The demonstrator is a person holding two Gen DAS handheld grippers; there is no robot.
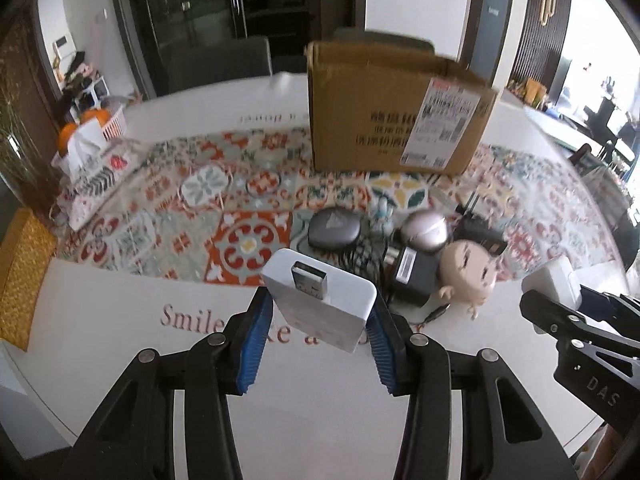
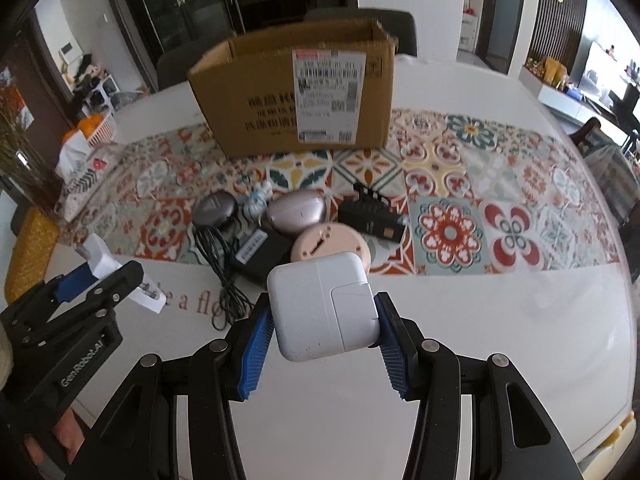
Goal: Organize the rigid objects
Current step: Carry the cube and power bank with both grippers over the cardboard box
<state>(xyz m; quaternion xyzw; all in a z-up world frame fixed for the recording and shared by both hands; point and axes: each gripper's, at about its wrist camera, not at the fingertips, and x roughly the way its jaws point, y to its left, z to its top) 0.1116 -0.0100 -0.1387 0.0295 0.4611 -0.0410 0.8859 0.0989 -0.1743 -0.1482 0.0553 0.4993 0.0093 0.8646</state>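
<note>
My left gripper (image 1: 322,308) is shut on a flat white USB device (image 1: 324,300) with a metal plug, held above the table's front. My right gripper (image 2: 324,320) is shut on a white square charger (image 2: 322,306); it also shows at the right in the left wrist view (image 1: 554,284). An open cardboard box (image 2: 296,92) stands at the back on the patterned mat. Between box and grippers lies a pile: a dark round case (image 2: 216,208), a silver oval case (image 2: 298,210), a black adapter with cable (image 2: 260,256), a beige doll figure (image 1: 472,270) and a black radio (image 2: 370,216).
A tissue pack (image 1: 86,142) and a white basket with oranges (image 1: 106,120) stand at the far left. A yellow woven thing (image 1: 24,276) lies at the left table edge. Chairs stand behind the white table (image 2: 500,340).
</note>
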